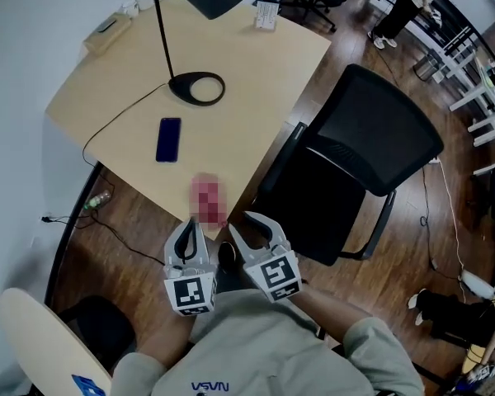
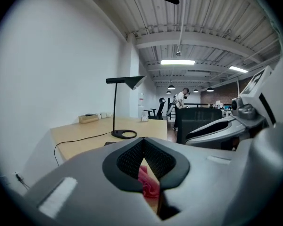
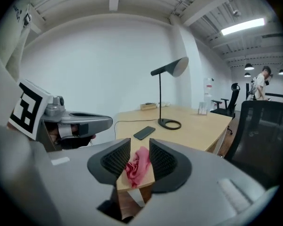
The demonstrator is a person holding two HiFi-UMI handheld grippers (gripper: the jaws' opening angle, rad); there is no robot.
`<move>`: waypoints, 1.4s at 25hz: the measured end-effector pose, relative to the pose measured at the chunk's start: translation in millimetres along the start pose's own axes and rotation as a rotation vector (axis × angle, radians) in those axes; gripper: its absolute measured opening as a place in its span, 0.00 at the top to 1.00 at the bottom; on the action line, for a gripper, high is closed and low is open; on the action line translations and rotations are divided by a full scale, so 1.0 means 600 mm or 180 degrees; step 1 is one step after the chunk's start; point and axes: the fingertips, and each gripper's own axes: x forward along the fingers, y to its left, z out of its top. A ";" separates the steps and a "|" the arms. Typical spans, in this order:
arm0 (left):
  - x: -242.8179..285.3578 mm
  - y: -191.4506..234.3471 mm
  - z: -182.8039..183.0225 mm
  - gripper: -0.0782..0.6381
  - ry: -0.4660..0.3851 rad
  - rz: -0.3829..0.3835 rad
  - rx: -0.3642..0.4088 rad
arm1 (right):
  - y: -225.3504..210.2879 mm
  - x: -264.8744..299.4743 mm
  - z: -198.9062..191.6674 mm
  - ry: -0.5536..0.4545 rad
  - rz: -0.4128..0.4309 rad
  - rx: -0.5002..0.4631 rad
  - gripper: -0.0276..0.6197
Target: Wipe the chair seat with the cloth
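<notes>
The left tool [image 1: 191,223], grey plastic with two black ribbed jaws and a black-and-white marker cube at its back, is held low before the chest with its jaw tips meeting. The right tool [image 1: 249,224], of the same make, sits just beside it, angled slightly rightward, jaws apart. The right arm's pale grey sleeve [image 1: 371,346] bends in close; the hands seem hidden under the cubes.

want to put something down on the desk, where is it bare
The widest bare patch of the desk runs right of the lamp base to the edge by the chair. A smaller one, crossed by the lamp cord, lies between the phone and the box. The near corner is crowded by the cloth.
</notes>
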 end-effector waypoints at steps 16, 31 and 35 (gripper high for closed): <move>0.061 0.087 -0.088 0.88 0.0422 -0.0104 0.0044 | -0.021 0.236 -0.132 0.1103 -0.0102 -0.0068 0.75; 0.075 0.070 -0.109 0.88 0.0592 -0.0213 0.0100 | -0.001 0.292 -0.203 0.1504 0.0129 0.0085 0.79; 0.088 0.060 -0.111 0.88 0.0586 -0.0313 0.0112 | -0.006 0.281 -0.197 0.1454 0.0142 0.0138 0.84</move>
